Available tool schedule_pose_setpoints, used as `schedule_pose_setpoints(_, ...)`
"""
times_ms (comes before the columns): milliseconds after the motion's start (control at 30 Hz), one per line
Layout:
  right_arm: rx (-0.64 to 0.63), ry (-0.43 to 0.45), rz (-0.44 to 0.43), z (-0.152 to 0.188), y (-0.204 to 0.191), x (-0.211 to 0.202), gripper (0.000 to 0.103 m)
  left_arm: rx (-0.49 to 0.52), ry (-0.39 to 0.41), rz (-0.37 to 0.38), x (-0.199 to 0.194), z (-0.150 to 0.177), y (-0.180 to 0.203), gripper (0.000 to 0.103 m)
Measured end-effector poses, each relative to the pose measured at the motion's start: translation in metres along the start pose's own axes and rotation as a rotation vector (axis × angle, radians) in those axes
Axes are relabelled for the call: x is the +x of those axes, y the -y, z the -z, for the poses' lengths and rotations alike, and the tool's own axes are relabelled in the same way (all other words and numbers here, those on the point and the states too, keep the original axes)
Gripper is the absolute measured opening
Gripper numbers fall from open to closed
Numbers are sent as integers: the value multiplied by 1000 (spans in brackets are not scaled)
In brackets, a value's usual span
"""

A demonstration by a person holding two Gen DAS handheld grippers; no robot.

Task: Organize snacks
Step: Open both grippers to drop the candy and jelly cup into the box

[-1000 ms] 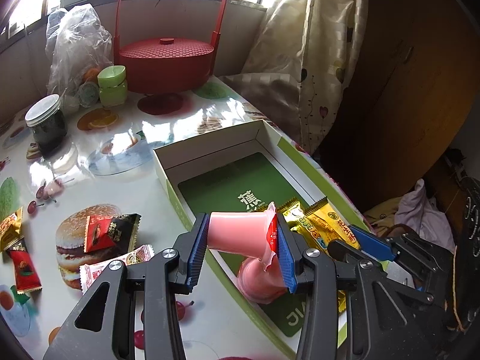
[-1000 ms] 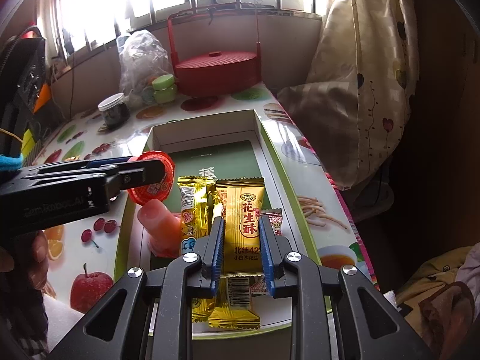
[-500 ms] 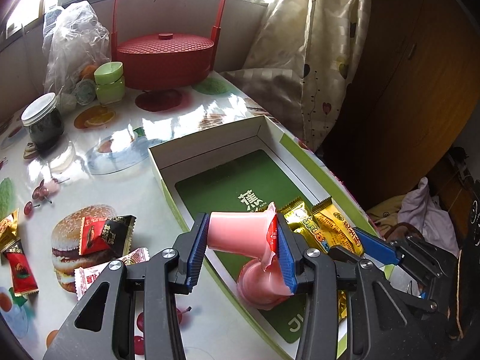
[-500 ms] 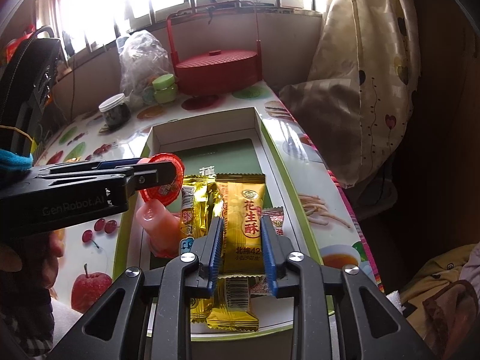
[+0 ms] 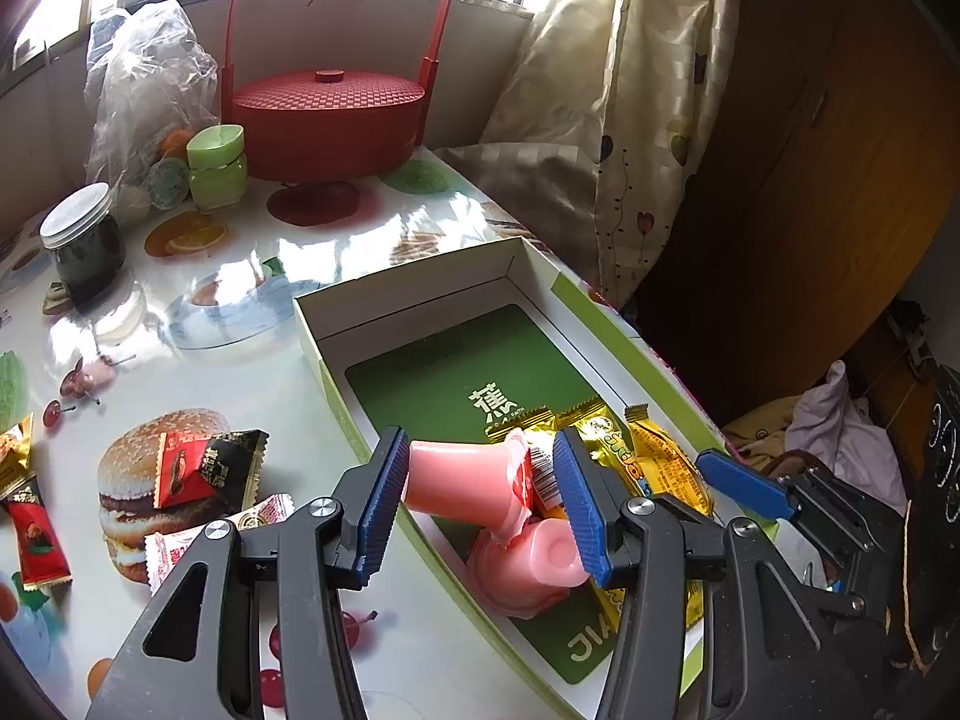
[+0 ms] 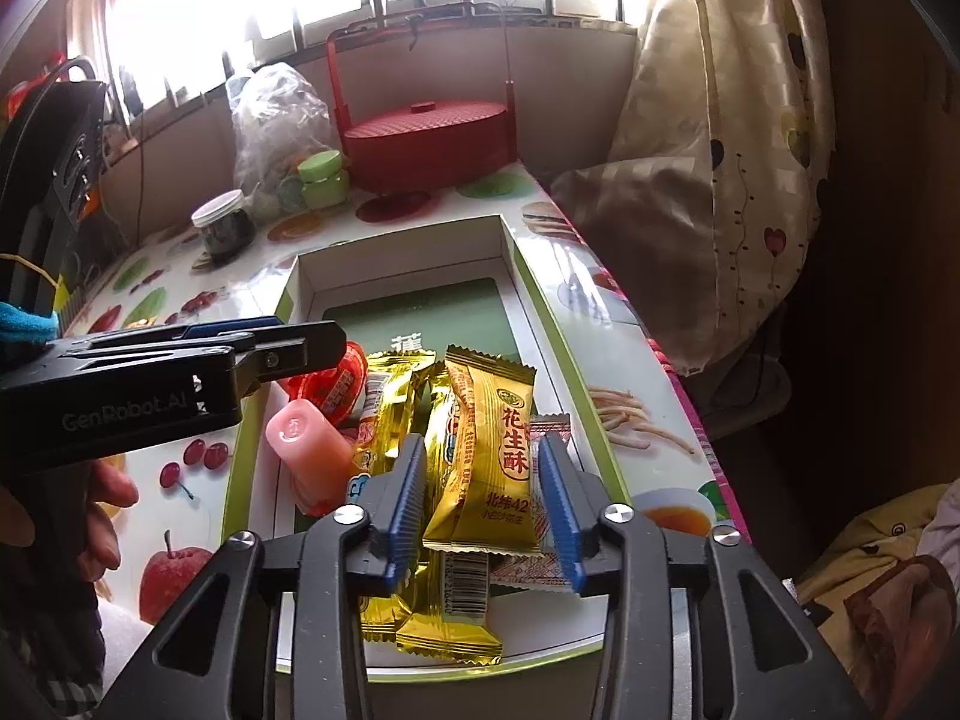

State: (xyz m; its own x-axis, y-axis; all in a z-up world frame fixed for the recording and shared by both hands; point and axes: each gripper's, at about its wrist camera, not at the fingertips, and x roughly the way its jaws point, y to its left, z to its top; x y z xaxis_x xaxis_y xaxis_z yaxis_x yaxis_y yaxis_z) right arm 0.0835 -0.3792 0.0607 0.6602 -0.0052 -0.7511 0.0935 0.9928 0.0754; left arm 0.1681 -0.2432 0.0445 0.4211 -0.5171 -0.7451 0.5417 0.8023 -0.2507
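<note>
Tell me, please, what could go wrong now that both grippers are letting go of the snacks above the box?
1. The left gripper has just been opening, and its pink jelly cup lies tilted on another cup right by the box's near wall; it may roll out onto the table.
2. The right gripper has just been opening too; the yellow packet lies loosely on a pile and may slide off.
3. The two grippers are close together and could collide when pulling back.
</note>
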Motion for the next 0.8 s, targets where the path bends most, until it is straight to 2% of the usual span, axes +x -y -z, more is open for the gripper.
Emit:
schedule_pose_setpoints(133,13,10,18,-1,2,-2,45,-5,4,6,-4,0,-1,52)
schedule_pose_setpoints(200,19,17,22,-1,3,-5,47,-3,7,9,-8,1,-1,59)
schedule_pose_setpoints(233,23,23,23,-1,3,-6,48,-1,10,9,-9,1,-1,65)
schedule_pose_setpoints(267,26,26,23,-2,4,-8,48,-1,12,8,-10,2,-2,66)
schedule_pose_setpoints(633,24,41,32,-5,-5,-19,49,-12,32,2,-30,6,-10,66)
schedule_pose_setpoints(800,12,53,37,-8,-14,-25,49,-12,42,-24,-41,11,-17,66)
